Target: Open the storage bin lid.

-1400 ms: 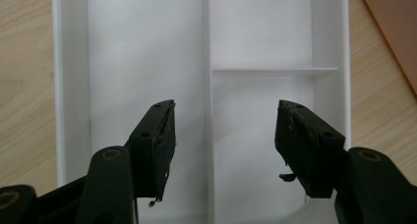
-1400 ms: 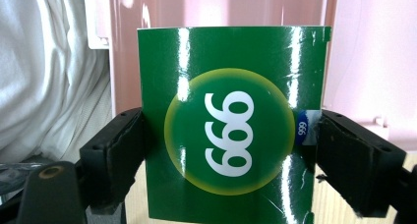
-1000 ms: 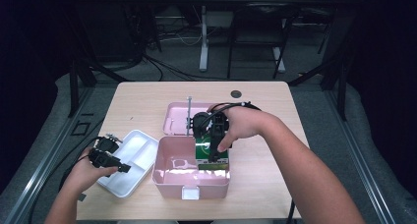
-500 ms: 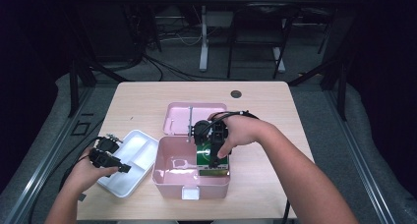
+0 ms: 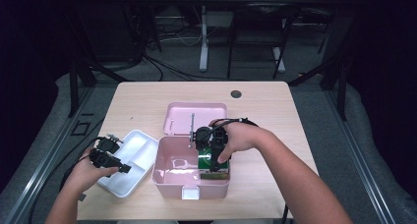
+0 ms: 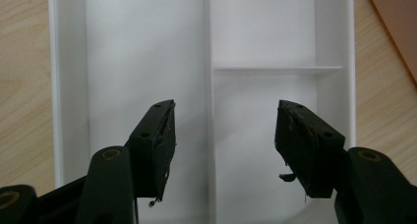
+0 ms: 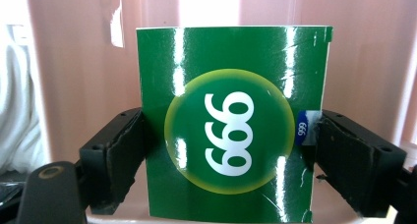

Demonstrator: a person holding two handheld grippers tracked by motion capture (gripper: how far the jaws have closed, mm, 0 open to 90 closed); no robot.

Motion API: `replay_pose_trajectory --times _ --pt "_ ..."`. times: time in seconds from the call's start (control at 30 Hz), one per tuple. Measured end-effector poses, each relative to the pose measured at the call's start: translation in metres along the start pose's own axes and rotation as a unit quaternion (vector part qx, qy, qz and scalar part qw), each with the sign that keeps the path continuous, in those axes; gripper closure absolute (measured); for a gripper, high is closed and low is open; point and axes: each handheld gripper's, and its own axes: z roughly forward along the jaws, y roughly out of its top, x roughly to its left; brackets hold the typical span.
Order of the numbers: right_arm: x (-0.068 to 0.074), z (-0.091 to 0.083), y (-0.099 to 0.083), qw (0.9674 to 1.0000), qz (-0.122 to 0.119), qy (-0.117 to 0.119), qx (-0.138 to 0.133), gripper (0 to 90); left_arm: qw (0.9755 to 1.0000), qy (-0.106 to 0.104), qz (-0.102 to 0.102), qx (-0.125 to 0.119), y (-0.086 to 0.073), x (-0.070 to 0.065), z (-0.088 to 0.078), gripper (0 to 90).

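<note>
Right gripper point(image 5: 212, 157) points down into pink box point(image 5: 169, 182), clamping green packet point(image 7: 231, 121).

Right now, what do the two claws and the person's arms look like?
Both claws are black. The left claw has two flat, blocky jaws with worn, frayed pads and round brass-coloured pivot pins. The right claw is built the same. A black cable trails from each in the high view. The forearms are bare, no sleeves visible.
</note>
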Motion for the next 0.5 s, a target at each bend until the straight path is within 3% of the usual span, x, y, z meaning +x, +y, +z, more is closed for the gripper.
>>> replay_pose_trajectory --times 0.5 --pt "-0.002 0.017 -0.001 1.0000 0.003 0.000 0.002 15.4 1.0000 0.000 -0.001 0.002 0.000 0.000 0.001 40.9"
